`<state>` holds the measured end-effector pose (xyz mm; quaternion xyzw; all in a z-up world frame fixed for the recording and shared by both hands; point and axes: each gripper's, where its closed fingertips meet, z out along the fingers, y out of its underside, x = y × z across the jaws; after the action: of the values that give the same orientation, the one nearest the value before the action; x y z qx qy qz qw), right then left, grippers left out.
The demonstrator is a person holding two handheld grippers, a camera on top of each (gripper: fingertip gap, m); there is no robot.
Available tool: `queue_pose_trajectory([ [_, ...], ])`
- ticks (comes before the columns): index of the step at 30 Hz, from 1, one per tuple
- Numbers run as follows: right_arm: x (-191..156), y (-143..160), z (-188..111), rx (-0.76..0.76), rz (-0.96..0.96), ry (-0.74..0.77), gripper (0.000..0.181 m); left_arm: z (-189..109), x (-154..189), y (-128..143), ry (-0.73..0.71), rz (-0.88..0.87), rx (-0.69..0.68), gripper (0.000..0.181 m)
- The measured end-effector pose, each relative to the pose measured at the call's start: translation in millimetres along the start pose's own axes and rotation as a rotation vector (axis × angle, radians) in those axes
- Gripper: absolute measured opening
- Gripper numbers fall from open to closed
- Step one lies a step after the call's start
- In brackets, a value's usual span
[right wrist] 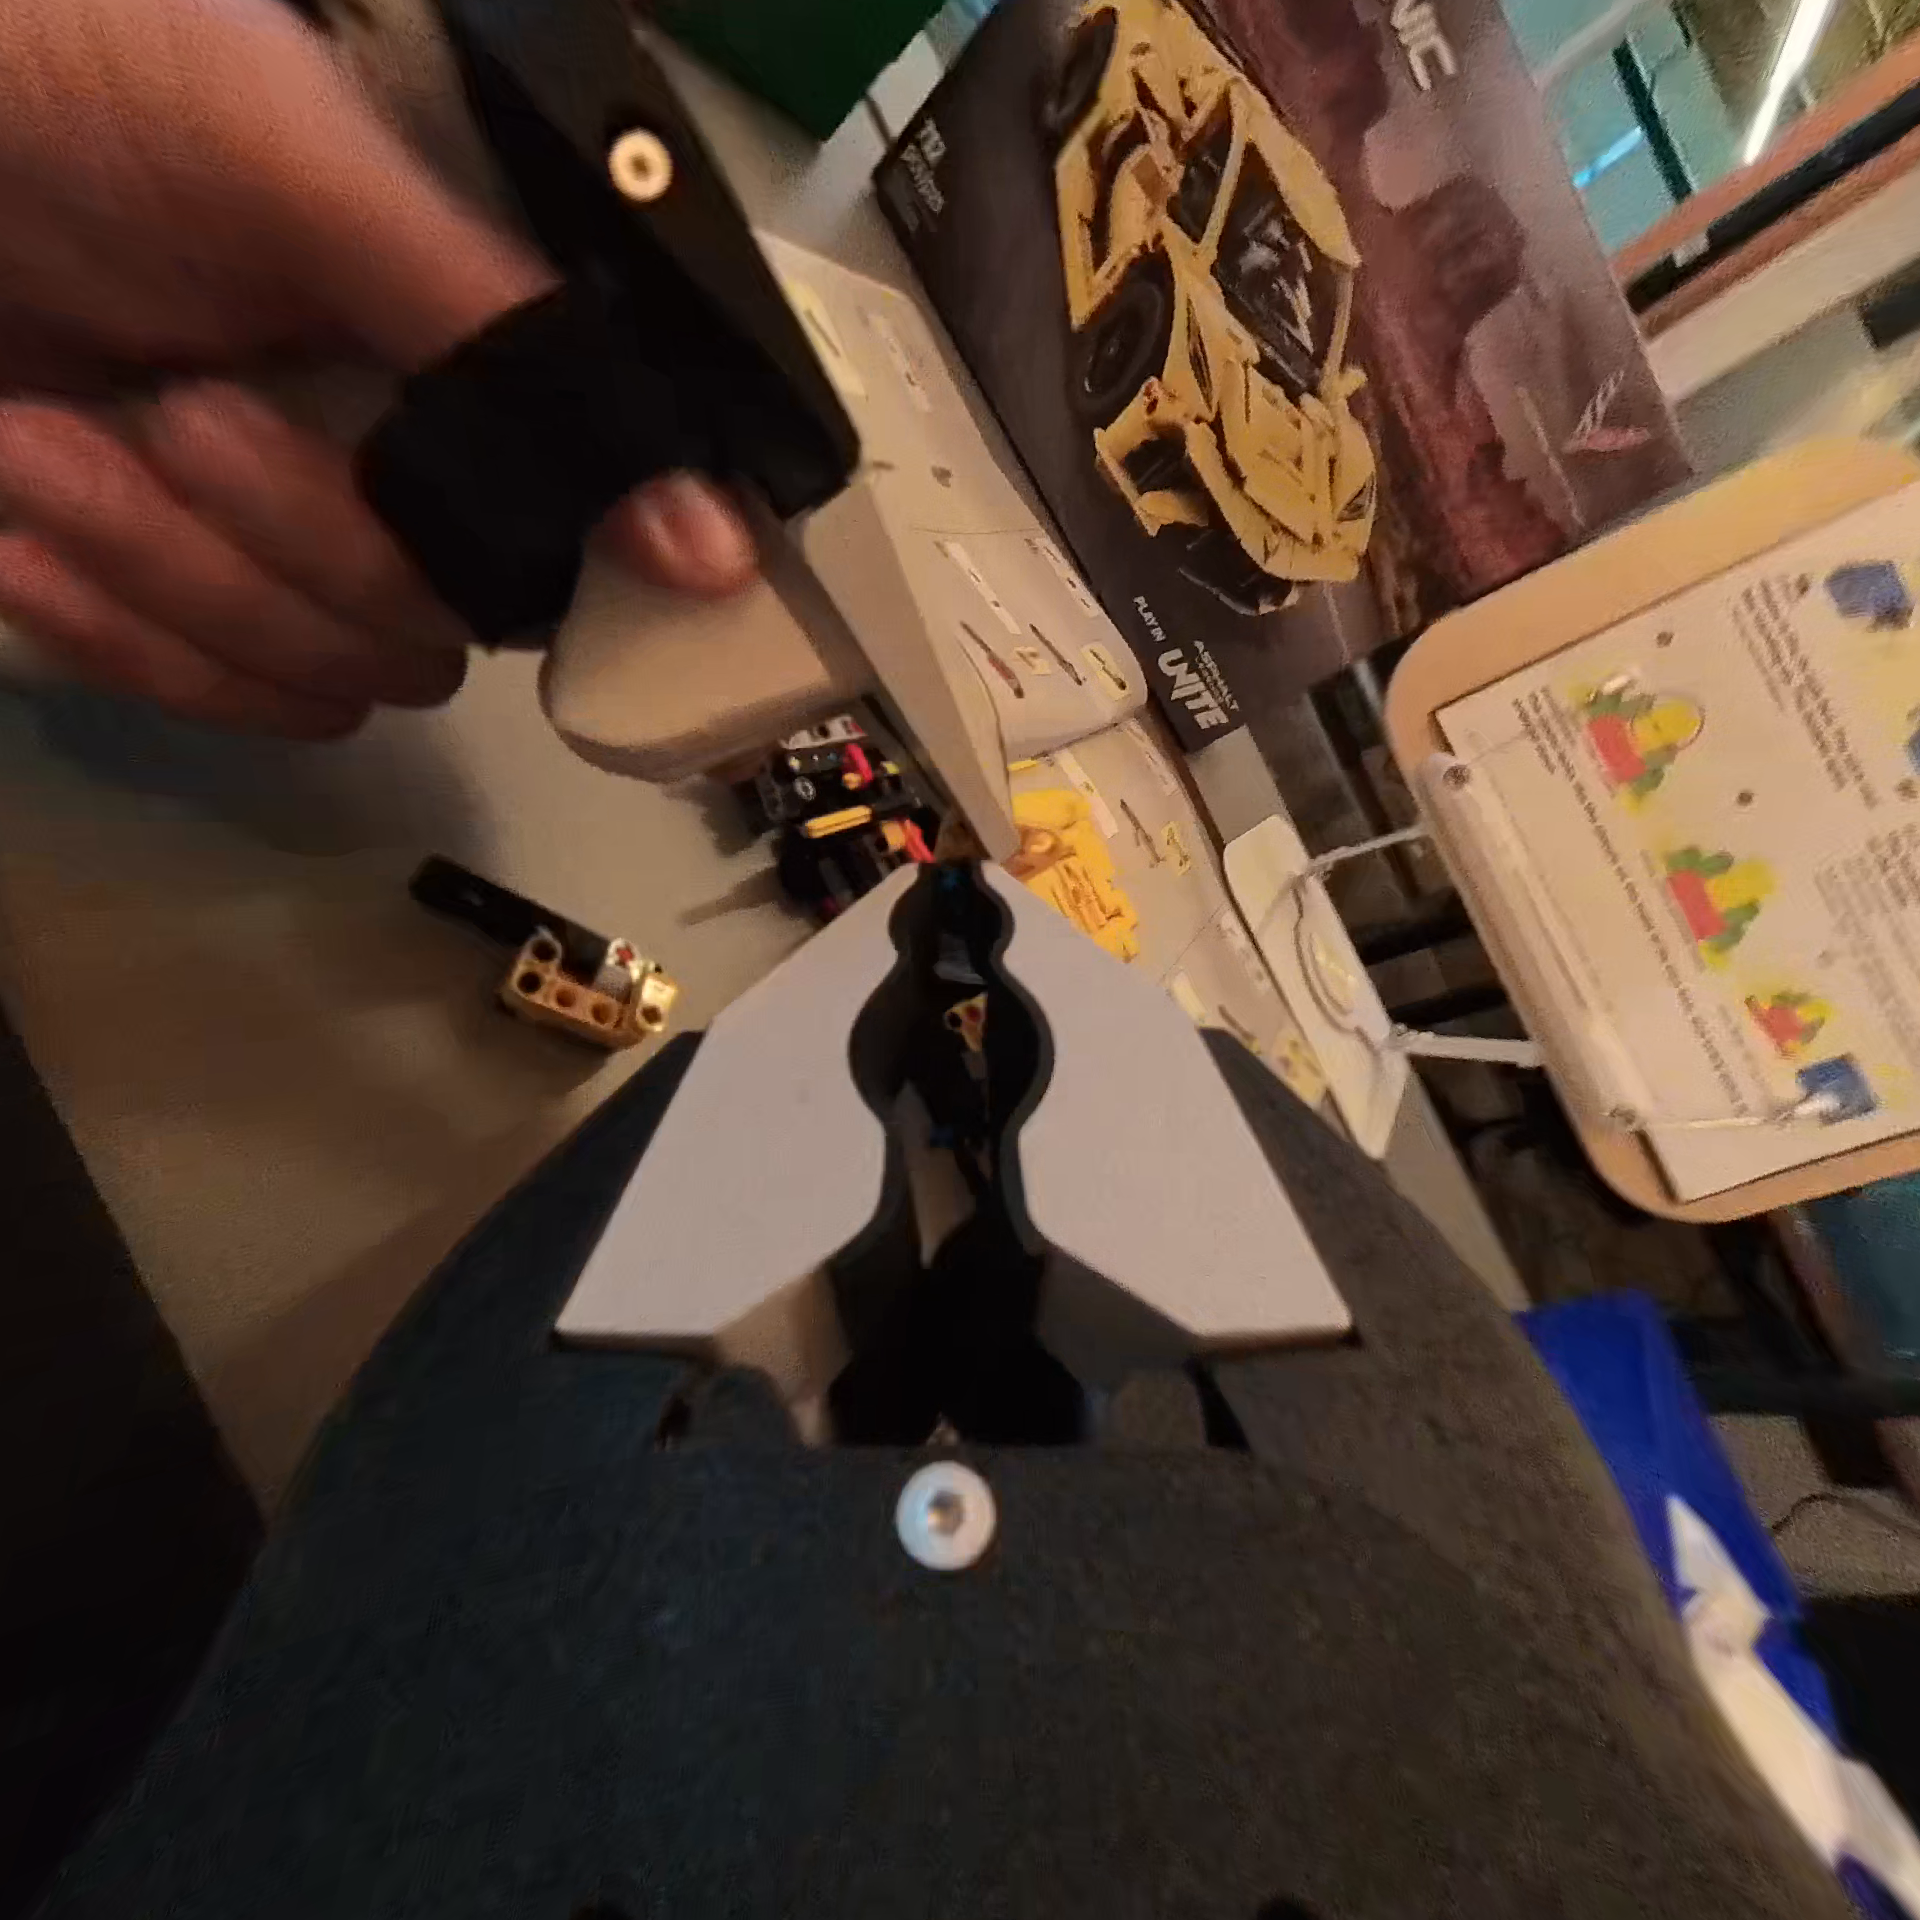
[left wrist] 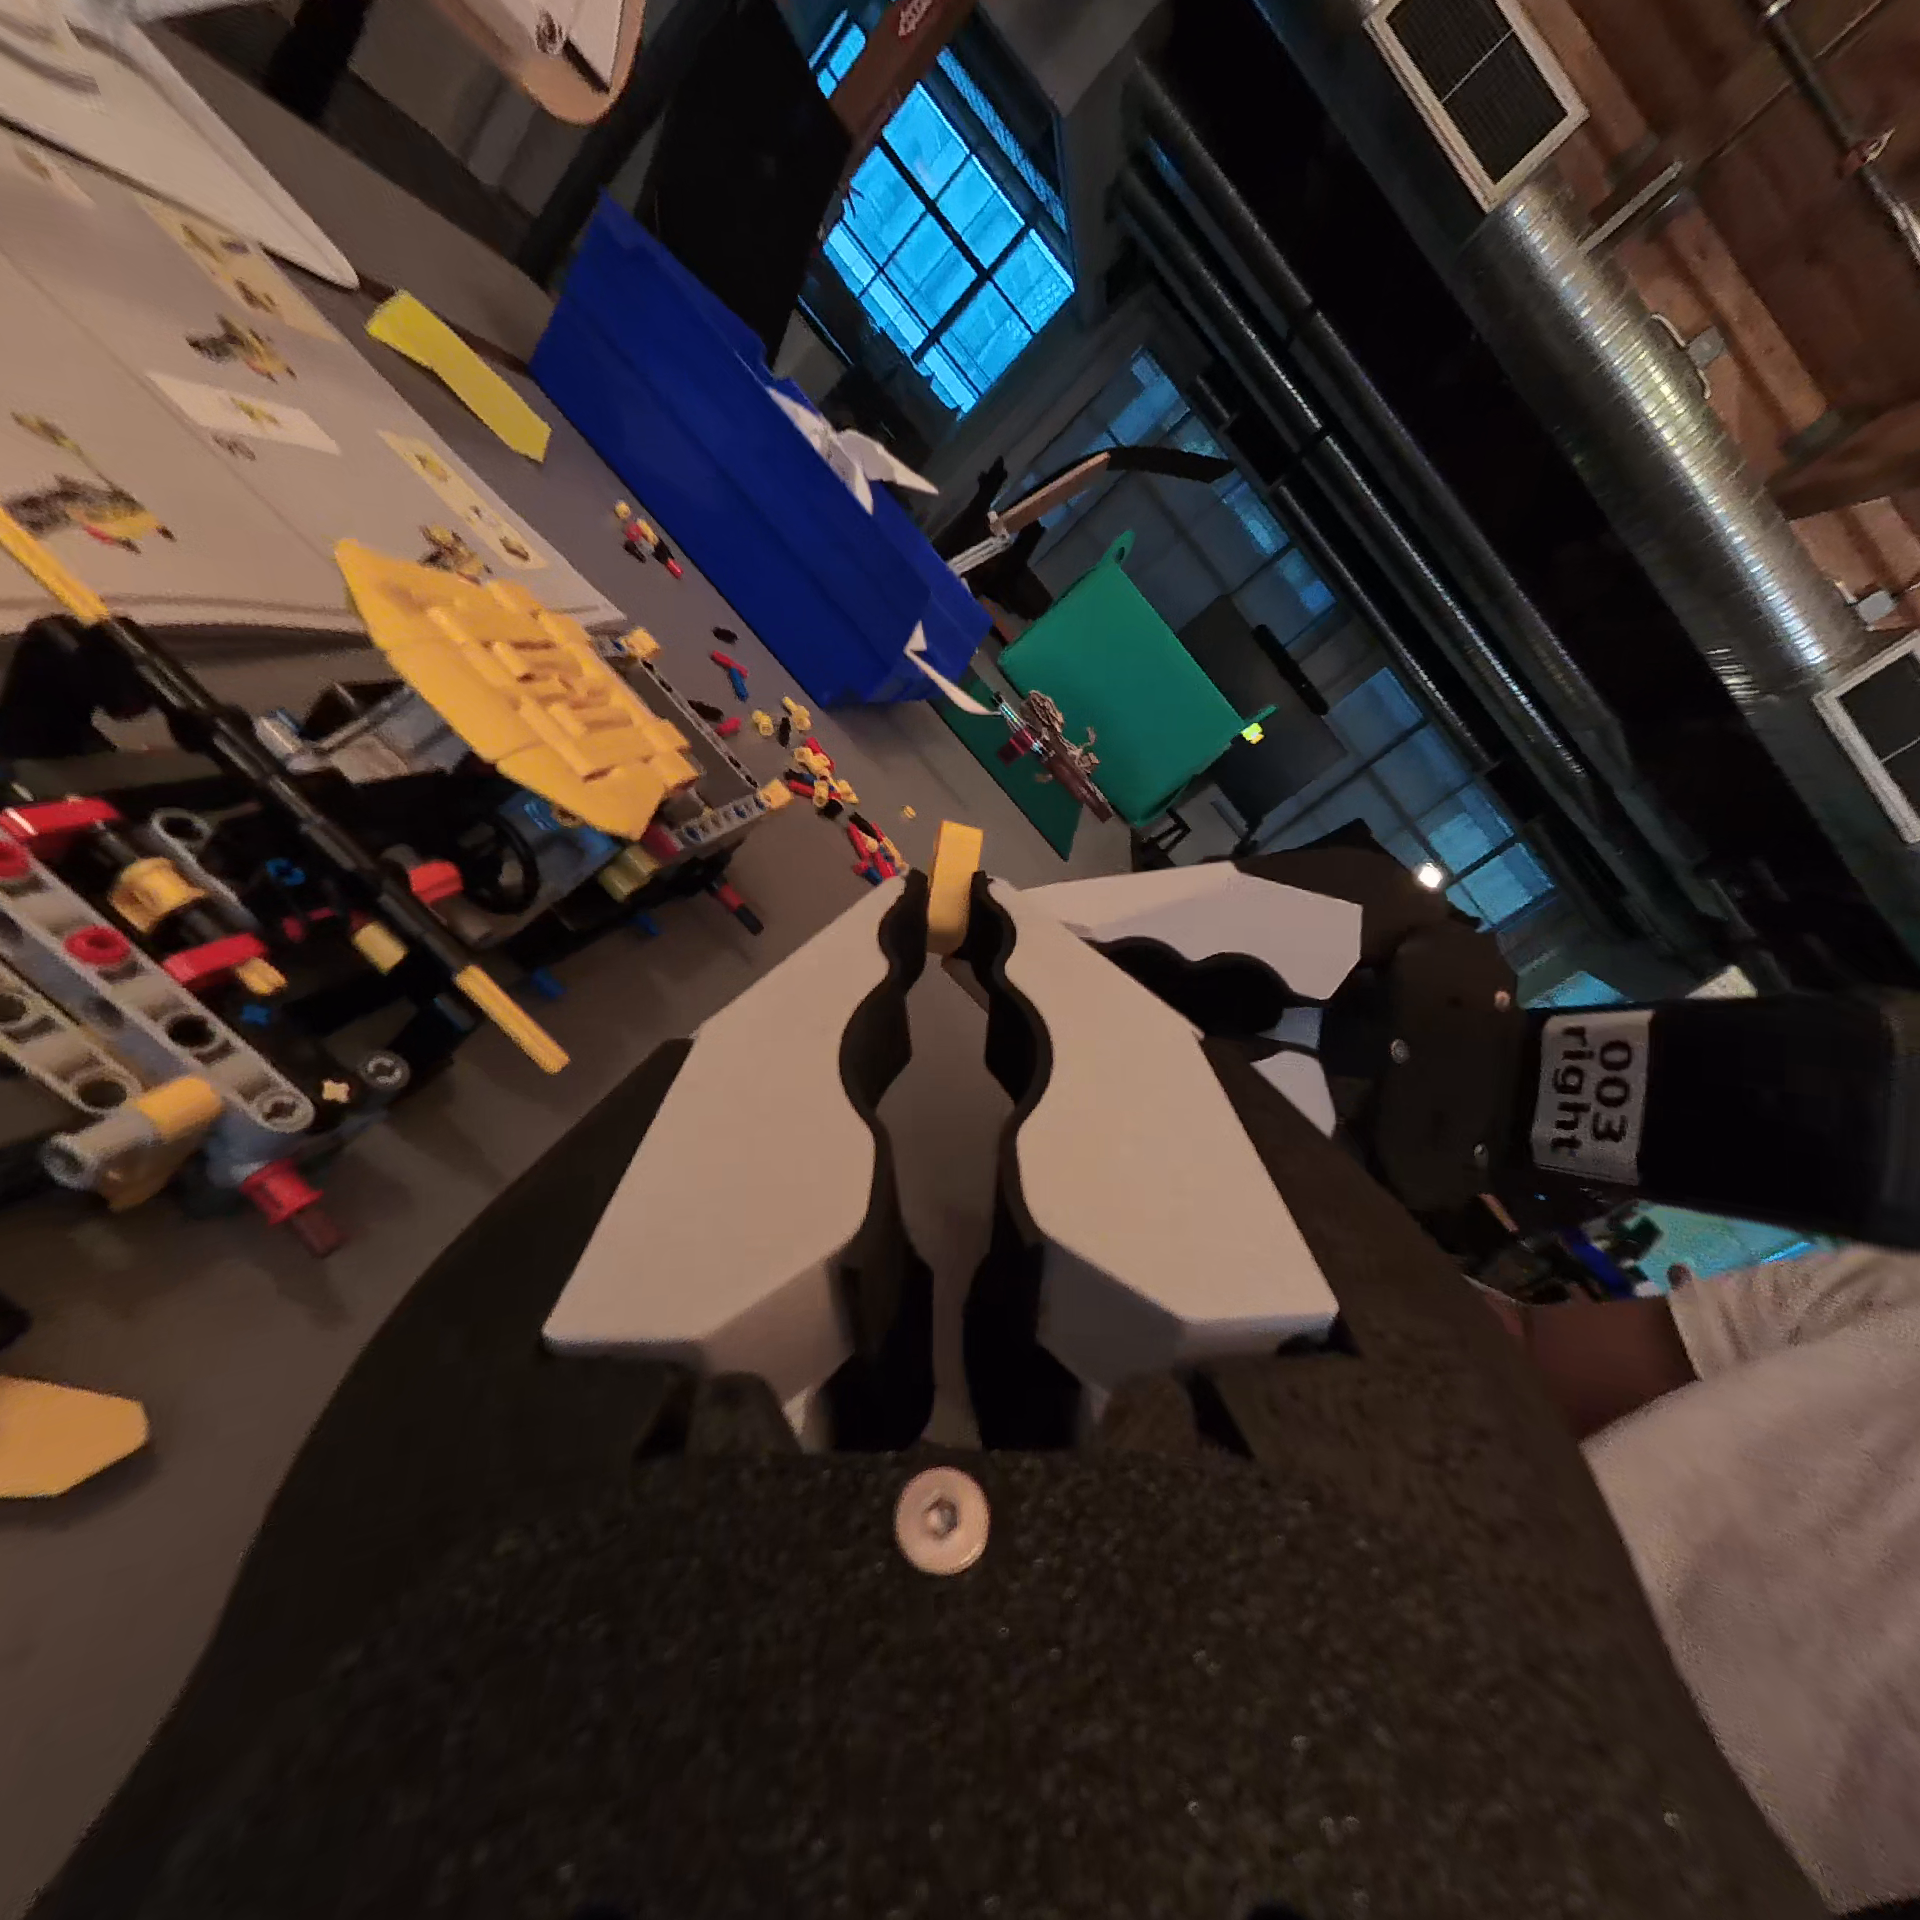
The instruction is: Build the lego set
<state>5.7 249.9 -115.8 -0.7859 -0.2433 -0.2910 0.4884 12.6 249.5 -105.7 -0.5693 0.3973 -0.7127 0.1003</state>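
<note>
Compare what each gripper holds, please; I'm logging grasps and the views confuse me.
The left gripper pinches a small yellow piece at its very tips; it pokes out past the jaws. The right gripper is shut on a dark piece with a blue spot that sits deeper between the jaws. The yellow piece shows clearly; the dark piece is mostly hidden. Both jaws are nearly closed.

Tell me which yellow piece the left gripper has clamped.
The small yellow piece pinched upright at the left gripper's tips; the big yellow panel sits on the car model, untouched.
</note>
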Motion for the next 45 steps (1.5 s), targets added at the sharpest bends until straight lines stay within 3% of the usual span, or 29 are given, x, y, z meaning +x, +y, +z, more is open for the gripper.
queue_pose_trajectory([
  [4, 2, -5, 4, 0.013, 0.325, 0.065, 0.004, -3, -2, -6, -0.017, 0.01, 0.036, 0.007],
  [9, 12, -16, 0, 0.098, 0.482, 0.071, 0.01, -7, -1, -15, 0.036, -0.025, 0.06, 0.007],
  [13, 23, -33, -18, 0.345, 0.858, -0.205, 0.038, -15, 24, -28, 0.16, 0.032, 0.122, 0.008],
  [15, 25, -40, -27, 0.488, 1.094, -0.453, 0.041, -20, 43, -34, 0.24, 0.088, 0.155, 0.008],
  [17, 24, -56, -46, 0.633, 1.215, -0.714, 0.041, -23, 56, -36, 0.292, 0.138, 0.17, 0.008],
  [21, 19, -65, -53, 0.674, 1.223, -0.81, 0.041, -22, 70, -30, 0.317, 0.243, 0.152, 0.008],
  [25, 18, -64, -56, 0.696, 1.262, -0.848, 0.027, -18, 76, -21, 0.296, 0.346, 0.124, 0.008],
  [37, 16, -58, -52, 0.675, 1.077, -0.716, 0.023, -15, 74, -19, 0.413, 0.043, 0.11, 0.008],
  [40, 17, -58, -54, 0.71, 1.125, -0.782, 0.023, -15, 75, -18, 0.4, 0.076, 0.093, 0.008],
  [45, 18, -51, -44, 0.694, 1.082, -0.671, 0.024, -12, 62, -17, 0.301, 0.168, 0.067, 0.007],
])
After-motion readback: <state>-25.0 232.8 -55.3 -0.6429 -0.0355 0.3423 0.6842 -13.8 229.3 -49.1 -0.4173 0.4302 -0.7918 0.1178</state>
